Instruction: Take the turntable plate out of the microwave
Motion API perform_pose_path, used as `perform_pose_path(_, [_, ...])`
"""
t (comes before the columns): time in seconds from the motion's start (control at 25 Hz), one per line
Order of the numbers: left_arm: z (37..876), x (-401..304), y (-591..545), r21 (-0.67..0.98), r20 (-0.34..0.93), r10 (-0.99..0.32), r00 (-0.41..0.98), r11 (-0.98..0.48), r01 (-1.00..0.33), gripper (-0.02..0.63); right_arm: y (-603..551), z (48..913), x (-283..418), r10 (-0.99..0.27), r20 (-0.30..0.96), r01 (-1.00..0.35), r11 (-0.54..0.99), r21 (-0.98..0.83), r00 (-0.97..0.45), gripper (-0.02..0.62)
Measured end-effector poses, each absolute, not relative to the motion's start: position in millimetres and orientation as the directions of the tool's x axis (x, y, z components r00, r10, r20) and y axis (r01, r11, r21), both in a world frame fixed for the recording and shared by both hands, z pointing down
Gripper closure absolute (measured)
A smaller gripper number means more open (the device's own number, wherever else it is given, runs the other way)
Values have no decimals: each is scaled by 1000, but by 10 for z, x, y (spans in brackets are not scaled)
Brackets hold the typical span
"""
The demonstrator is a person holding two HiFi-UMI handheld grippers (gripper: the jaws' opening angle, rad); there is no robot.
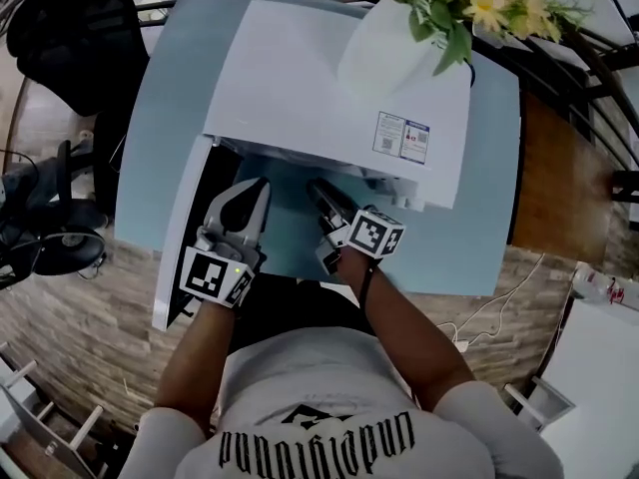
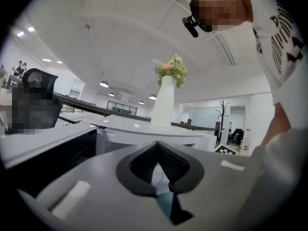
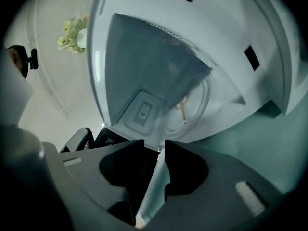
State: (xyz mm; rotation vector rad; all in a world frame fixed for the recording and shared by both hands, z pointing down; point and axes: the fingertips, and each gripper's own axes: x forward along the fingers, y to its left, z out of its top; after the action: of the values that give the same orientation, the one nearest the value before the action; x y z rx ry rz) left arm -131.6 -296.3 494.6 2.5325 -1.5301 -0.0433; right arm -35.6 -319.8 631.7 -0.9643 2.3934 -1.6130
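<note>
A white microwave [image 1: 329, 98] stands on a pale blue table [image 1: 479, 228], with its door [image 1: 185, 238] swung open to the left. In the head view the microwave's top hides the turntable plate. The right gripper view, tilted, looks into the cavity, where the clear round plate [image 3: 195, 107] lies on the floor over a cream roller piece. My right gripper [image 1: 321, 190] [image 3: 155, 146] is just in front of the opening, open with nothing between its jaws. My left gripper [image 1: 255, 193] [image 2: 157, 146] is shut and empty between the door and the opening.
A white vase [image 1: 384, 38] of flowers stands on the microwave's top at the right. A black office chair [image 1: 80, 38] is beyond the table's left end. A white cable [image 1: 489, 312] trails over the wooden floor at the right, near white furniture [image 1: 599, 367].
</note>
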Motion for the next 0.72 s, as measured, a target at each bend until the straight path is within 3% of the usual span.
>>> perform_pose_path(0.72, [5488, -1400, -3090, 275, 126, -868, 480, -434, -858, 557, -3558, 6867, -613, -665, 277, -312, -69, -948, -694, 474])
